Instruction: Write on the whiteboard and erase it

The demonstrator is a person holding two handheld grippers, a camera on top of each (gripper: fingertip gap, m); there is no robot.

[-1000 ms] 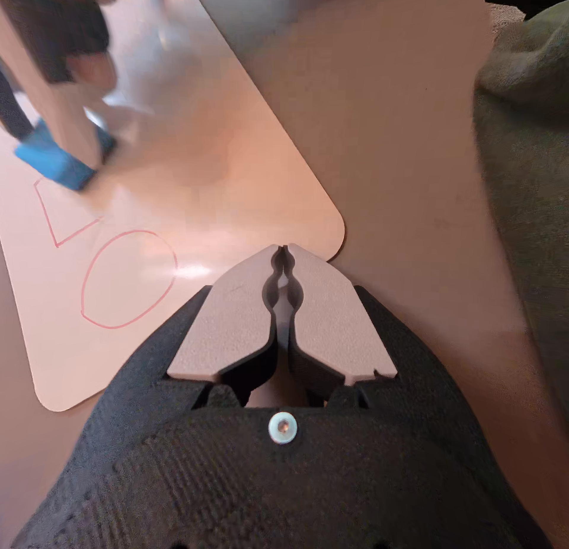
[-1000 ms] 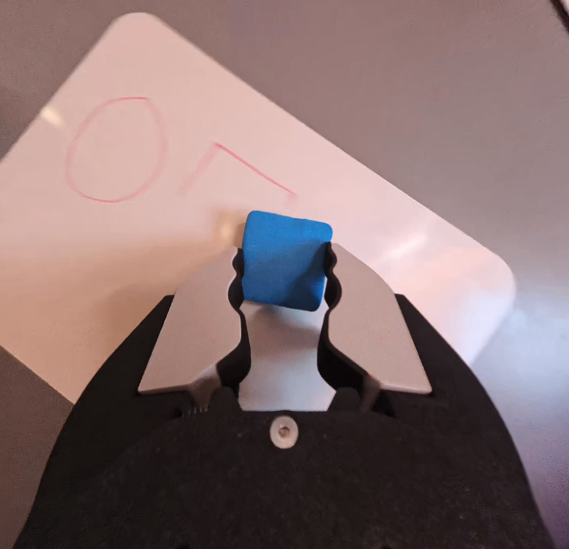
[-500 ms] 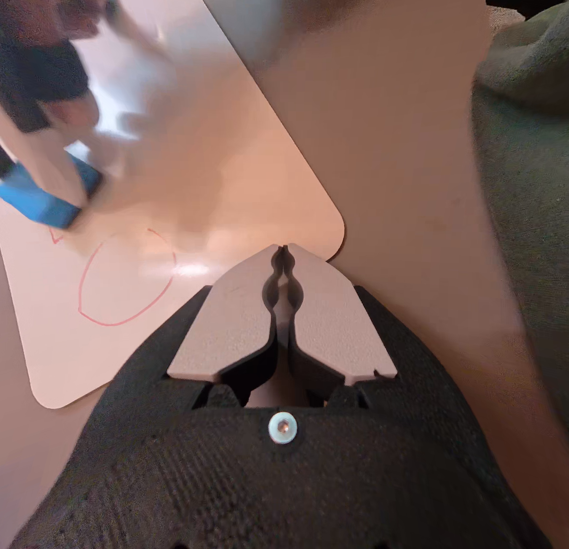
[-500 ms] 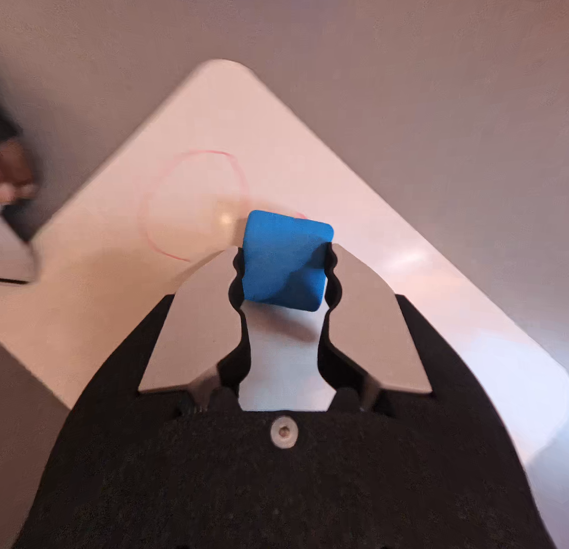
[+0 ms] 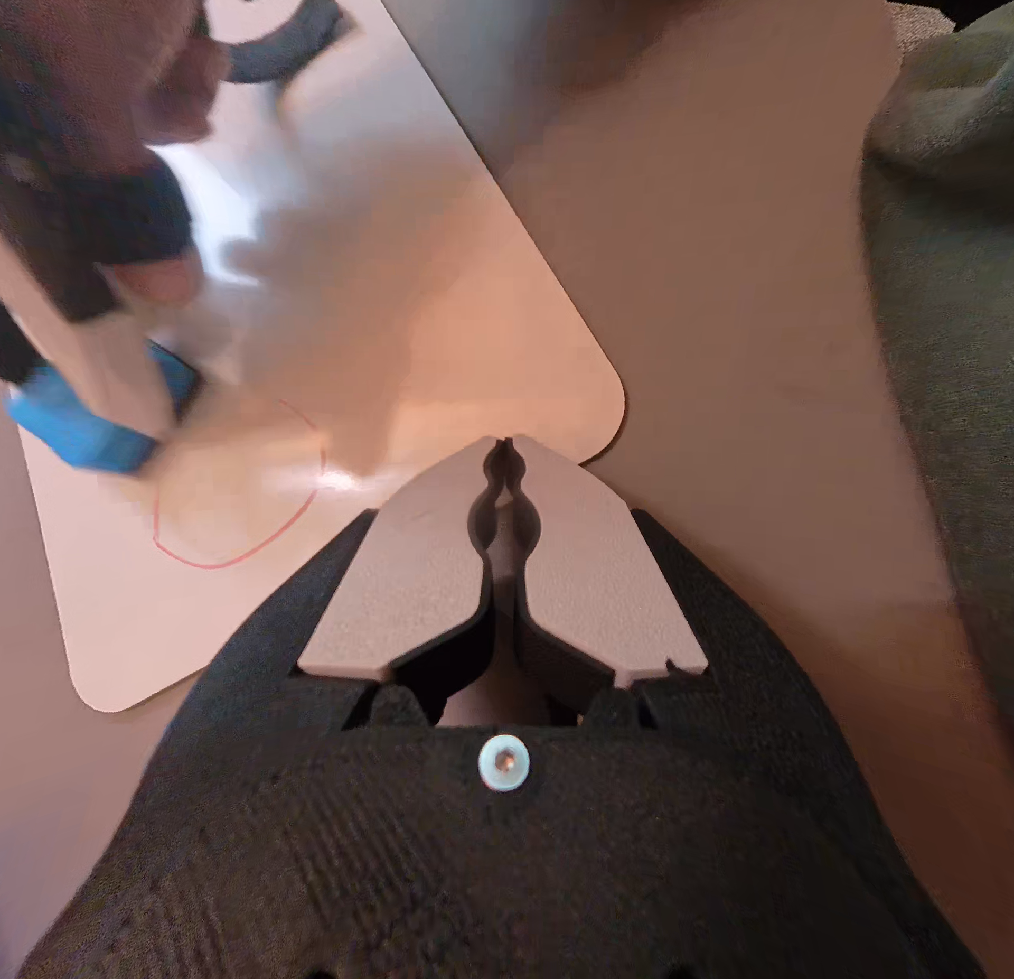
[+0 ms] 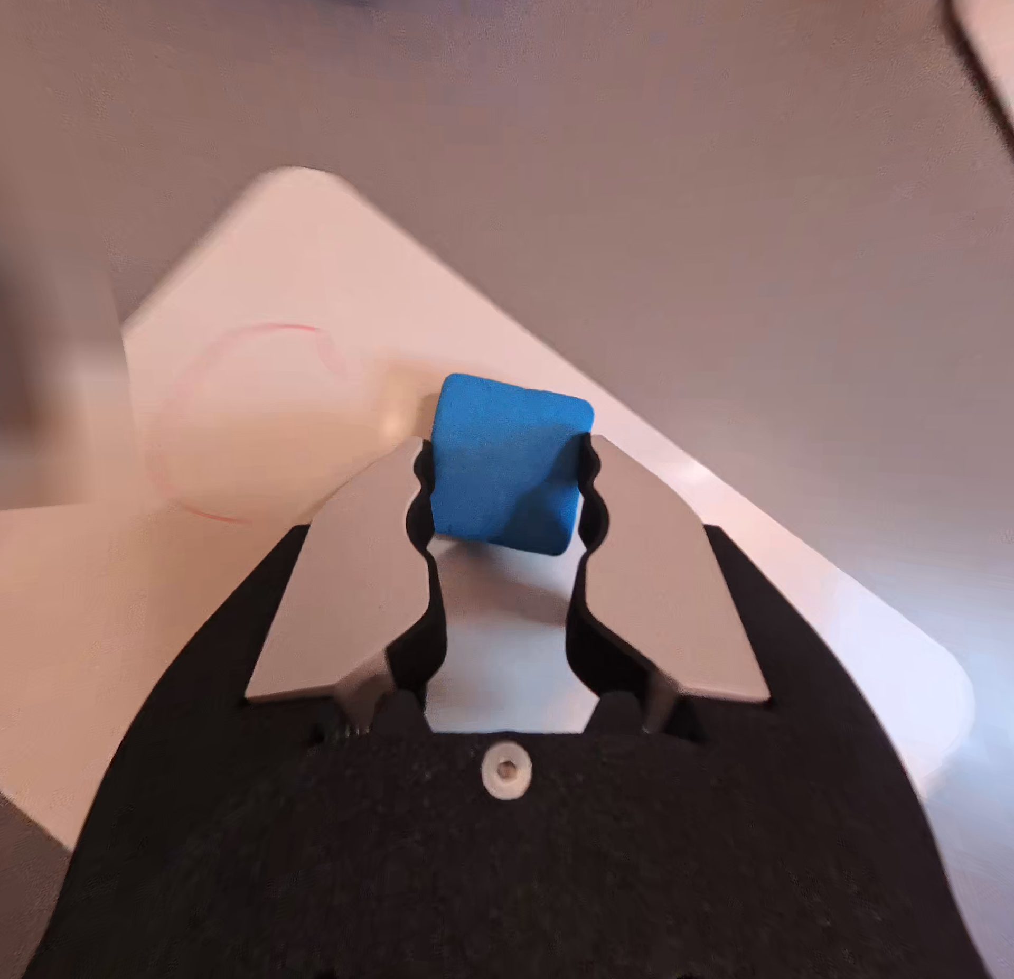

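Here, blue eraser (image 6: 507,461) between right tool (image 6: 507,447) tips.

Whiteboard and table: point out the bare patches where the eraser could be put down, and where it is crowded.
Free: the brown table between the whiteboard and the green cloth, and the board's blank area beyond the left tongs. Crowded: the board's end with the red circle, where the right tongs rub the blue eraser.

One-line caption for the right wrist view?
Right hand-held gripper presses blue eraser against whiteboard beside partly erased red circle.
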